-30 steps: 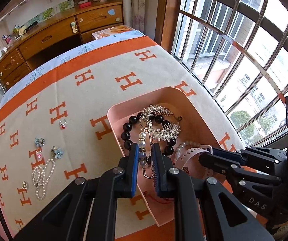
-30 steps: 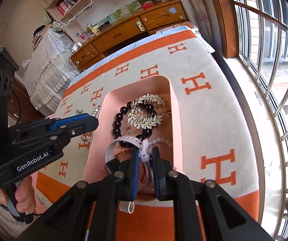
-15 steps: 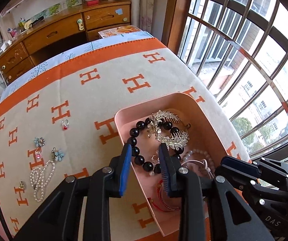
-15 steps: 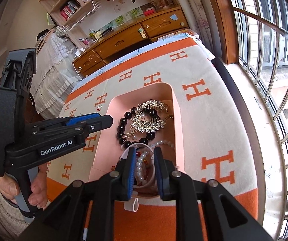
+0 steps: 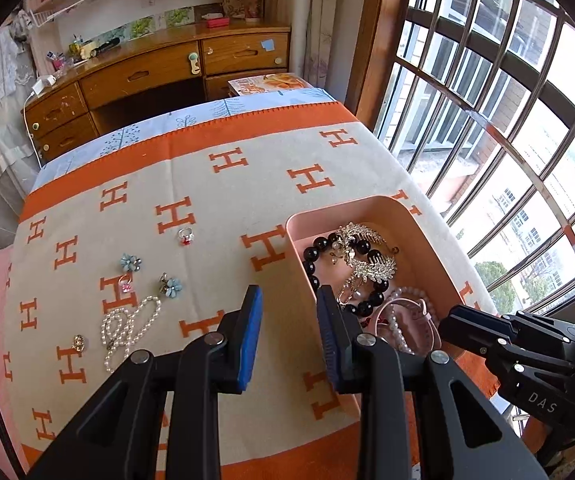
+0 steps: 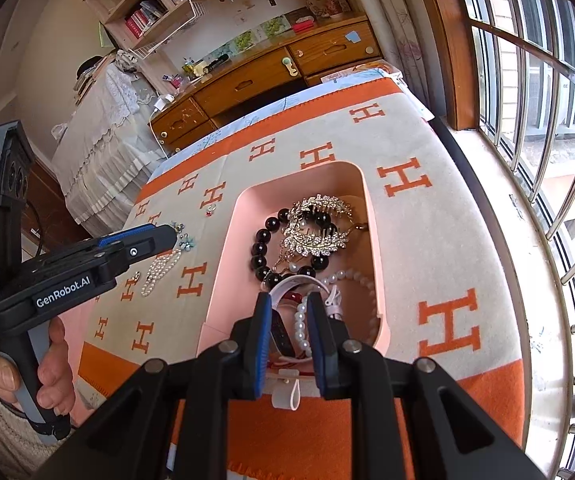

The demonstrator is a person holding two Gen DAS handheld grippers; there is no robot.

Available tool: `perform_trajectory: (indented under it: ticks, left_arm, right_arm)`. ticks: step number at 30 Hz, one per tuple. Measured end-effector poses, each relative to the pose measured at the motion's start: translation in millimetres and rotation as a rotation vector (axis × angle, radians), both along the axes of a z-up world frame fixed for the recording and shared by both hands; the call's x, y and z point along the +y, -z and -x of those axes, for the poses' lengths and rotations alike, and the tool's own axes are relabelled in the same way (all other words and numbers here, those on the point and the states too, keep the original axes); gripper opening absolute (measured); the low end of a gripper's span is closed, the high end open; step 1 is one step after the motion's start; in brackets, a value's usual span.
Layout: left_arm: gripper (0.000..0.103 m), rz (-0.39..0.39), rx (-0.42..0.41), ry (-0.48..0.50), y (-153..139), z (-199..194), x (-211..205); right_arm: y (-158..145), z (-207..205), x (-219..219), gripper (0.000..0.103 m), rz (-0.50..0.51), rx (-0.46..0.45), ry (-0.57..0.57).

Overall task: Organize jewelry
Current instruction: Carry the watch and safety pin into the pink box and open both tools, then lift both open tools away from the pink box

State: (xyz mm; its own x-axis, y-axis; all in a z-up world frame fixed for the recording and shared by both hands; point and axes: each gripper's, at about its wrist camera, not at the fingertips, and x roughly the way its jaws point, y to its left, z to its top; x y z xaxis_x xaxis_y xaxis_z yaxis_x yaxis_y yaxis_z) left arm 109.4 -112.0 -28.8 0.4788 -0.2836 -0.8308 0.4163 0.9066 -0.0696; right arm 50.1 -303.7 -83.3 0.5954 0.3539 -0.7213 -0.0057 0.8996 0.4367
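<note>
outside – two blue flowers (image 5: 129, 262), one ring (image 5: 186, 236)

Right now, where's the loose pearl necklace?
In the left wrist view the pearl necklace lies on the blanket, left of the pink tray, just below two blue flower earrings and beside a small gold earring.

The left gripper (image 5: 289, 300) is held with jaws parted at lower centre, as is the right gripper (image 6: 287, 308).
</note>
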Motion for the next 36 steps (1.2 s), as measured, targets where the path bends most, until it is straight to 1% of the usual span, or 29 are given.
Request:
perform_trajectory:
  ticks: [7, 12, 17, 24, 26, 28, 29, 30, 33, 36]
  left_arm:
    - [0.026, -0.004, 0.010, -0.033, 4.6, 14.2, 25.0]
    - [0.026, -0.012, -0.004, -0.062, 4.8, 23.1, 41.8]
    - [0.026, -0.021, -0.045, -0.091, -2.3, 31.1, 61.5]
    - [0.026, -0.007, -0.126, -0.144, -27.2, 38.6, 96.4]
    - [0.029, -0.006, -0.154, -0.168, -36.3, 40.3, 110.6]
    - [0.036, 0.001, -0.187, -0.197, -46.7, 41.8, 126.6]
    - [0.043, 0.002, -0.206, -0.214, -52.0, 42.6, 135.1]
    - [0.046, 0.001, -0.227, -0.232, -57.5, 43.2, 143.5]
    - [0.047, -0.010, -0.286, -0.286, -72.3, 44.5, 168.8]
    - [0.047, -0.009, -0.318, -0.336, -81.9, 41.7, 194.8]
  right_arm:
    - [-2.4, 6.3, 13.3, 0.018, 0.009, 0.010, -0.016]
    - [-7.5, 10.1, 26.2, 0.018, 0.025, 0.009, -0.035]
    - [-17.2, 12.6, 41.4, 0.018, 0.045, -0.006, -0.054]
    - [-42.7, 12.6, 69.7, 0.018, 0.103, -0.055, -0.091]
    - [-52.0, 11.5, 79.2, 0.018, 0.128, -0.077, -0.101]
    - [-61.6, 10.3, 89.5, 0.018, 0.154, -0.102, -0.114]
    - [-66.5, 9.1, 95.1, 0.018, 0.168, -0.114, -0.121]
    - [-71.2, 7.3, 101.1, 0.018, 0.181, -0.126, -0.129]
    - [-83.9, -0.5, 117.8, 0.018, 0.214, -0.153, -0.153]
    - [-93.1, -12.3, 133.4, 0.018, 0.228, -0.163, -0.181]
